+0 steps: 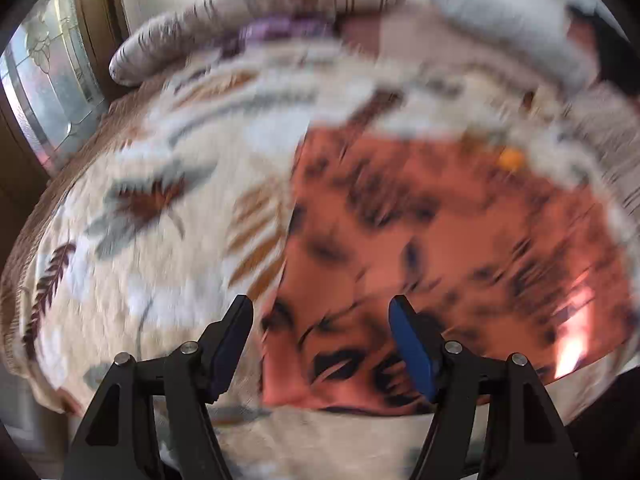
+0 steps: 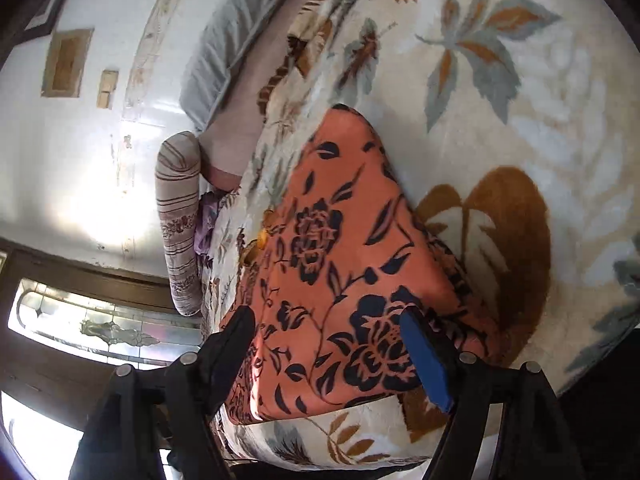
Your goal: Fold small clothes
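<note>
Garment-folding sequence, approach stage. Orange floral garment, printed with dark navy roses and vines, lies flat on the bed's leaf-patterned blanket, directly ahead of both pairs of tongs. Left tongs stand released, their jaws apart over the near left corner of the cloth, with nothing pinched between them; this view is heavily motion-blurred, so contact with the fabric cannot be told. Right tongs are likewise released, jaws apart and straddling the near edge of the garment, the pads not pressing on it.

Step in hand, as judged: both tools are being placed at the near hem for a first grasp. The cloth appears already smoothed or part-folded into a rough trapezoid; how many layers it has cannot be told.

Orientation: in the right wrist view the long axis runs away from the tongs, from the broad near edge to a narrower rounded end farthest from them, which points toward the grey pillow and striped bolster at the head of the bed.

Next move, as judged: each pair must close on one near corner, lift both together, and carry the edge toward the far end, keeping the hem taut so that no crease forms.
</note>
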`<state>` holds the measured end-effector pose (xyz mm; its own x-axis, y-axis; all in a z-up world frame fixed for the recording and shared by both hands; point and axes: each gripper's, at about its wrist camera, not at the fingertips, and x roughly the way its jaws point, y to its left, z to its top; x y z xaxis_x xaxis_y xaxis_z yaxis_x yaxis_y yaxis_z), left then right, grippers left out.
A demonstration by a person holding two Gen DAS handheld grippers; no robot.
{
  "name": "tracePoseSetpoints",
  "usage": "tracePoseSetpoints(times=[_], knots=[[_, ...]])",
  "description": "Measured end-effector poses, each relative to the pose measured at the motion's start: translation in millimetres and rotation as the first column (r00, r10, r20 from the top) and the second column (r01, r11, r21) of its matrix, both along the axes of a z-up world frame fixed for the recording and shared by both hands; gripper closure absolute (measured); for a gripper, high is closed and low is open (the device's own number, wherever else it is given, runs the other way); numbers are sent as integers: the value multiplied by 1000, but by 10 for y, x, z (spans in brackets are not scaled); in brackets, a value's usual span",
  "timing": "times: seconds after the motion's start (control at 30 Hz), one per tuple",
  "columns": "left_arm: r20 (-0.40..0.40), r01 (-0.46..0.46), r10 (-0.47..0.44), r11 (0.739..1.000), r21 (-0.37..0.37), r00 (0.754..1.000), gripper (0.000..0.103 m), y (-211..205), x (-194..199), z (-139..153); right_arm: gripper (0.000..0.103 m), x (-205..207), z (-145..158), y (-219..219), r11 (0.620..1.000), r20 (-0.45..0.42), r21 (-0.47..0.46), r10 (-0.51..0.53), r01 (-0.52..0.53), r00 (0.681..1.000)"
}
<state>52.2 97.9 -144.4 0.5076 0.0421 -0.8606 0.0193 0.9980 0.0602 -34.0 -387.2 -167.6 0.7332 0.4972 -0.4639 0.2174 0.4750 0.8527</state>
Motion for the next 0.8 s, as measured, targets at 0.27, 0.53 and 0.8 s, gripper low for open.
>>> tracePoseSetpoints(times=[0.27,0.53,0.8], knots=[[108,-55,63,995,-79,992,22,206,-112,340,26,82,-273,151,998,-98,-44,34,-38,995],[123,-31,51,988,-154,991,22,63,-253,570,18,525,433,838,961,83,22,273,-276,958],[52,125,-119,986,-108,991,22,-628,-46,269,19,934,-203,1417,924,-75,112,374,-364,925]])
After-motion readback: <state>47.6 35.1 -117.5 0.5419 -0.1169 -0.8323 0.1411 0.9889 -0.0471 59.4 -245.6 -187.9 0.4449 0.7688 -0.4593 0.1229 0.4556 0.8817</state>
